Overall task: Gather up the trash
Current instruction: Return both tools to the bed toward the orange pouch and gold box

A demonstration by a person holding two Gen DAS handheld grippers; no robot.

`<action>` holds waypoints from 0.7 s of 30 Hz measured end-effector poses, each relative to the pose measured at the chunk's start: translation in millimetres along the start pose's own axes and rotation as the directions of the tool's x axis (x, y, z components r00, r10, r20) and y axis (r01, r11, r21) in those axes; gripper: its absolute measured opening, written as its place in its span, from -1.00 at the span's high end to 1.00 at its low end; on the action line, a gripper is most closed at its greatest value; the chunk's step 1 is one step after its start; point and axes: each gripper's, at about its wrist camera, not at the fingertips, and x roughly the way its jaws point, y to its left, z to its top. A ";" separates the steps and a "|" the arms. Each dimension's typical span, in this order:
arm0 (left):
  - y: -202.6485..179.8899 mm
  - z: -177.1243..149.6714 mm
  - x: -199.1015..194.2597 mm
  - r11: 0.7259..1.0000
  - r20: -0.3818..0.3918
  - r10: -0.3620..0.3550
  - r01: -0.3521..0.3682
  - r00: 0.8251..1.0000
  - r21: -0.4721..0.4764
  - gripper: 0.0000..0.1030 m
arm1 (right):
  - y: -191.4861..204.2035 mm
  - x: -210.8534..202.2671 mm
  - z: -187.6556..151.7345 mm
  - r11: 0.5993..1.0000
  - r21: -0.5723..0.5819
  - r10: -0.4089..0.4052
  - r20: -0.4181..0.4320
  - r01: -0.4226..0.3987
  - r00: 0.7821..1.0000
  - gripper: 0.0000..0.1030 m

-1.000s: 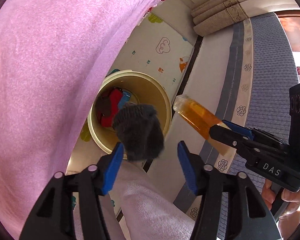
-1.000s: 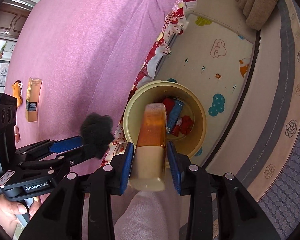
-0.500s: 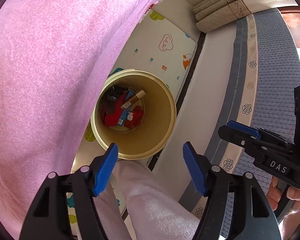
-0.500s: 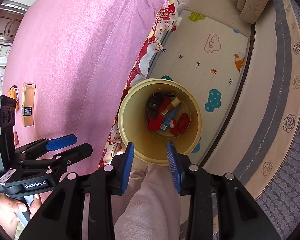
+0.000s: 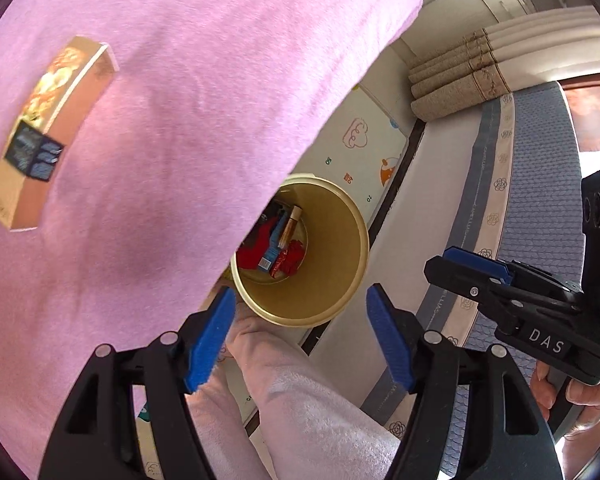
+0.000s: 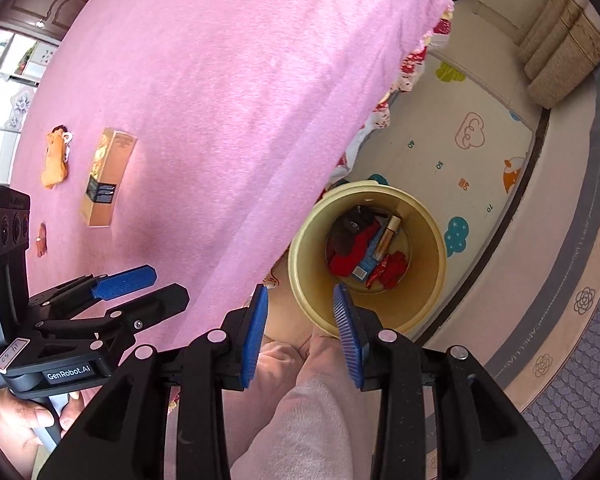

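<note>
A: Where is the trash?
B: In the bin on the floor, right of the pink bed: a tube, red wrappers, a dark sock. A box and an orange scrap lie on the bed.
A: And the fingers?
B: The left gripper is spread wide, holding nothing. The right gripper is narrower, also holding nothing, near the bin's rim.

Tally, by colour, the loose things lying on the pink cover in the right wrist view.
Gold: 1, the box
Orange: 1, a crumpled item
Red: 1, a small scrap
Total: 3
</note>
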 end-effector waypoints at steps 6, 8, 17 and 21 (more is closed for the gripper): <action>53.4 -27.7 -50.8 0.994 0.089 0.027 -0.018 0.996 -0.107 -0.31 | 80.6 2.3 5.3 0.991 -0.129 0.021 0.008 -0.020 1.000 0.33; 71.9 -34.2 -66.7 0.989 0.114 0.041 -0.024 0.993 -0.144 -0.31 | 107.5 2.6 5.0 0.985 -0.170 0.030 0.013 -0.027 0.999 0.33; 155.1 -69.5 -130.9 0.956 0.217 0.132 -0.066 0.967 -0.287 -0.38 | 198.4 12.8 4.9 0.973 -0.226 0.049 0.057 -0.035 0.997 0.13; 181.9 -75.1 -151.4 0.939 0.249 0.177 -0.088 0.952 -0.333 -0.53 | 228.6 19.4 16.3 0.973 -0.228 0.035 0.088 -0.014 0.995 -0.06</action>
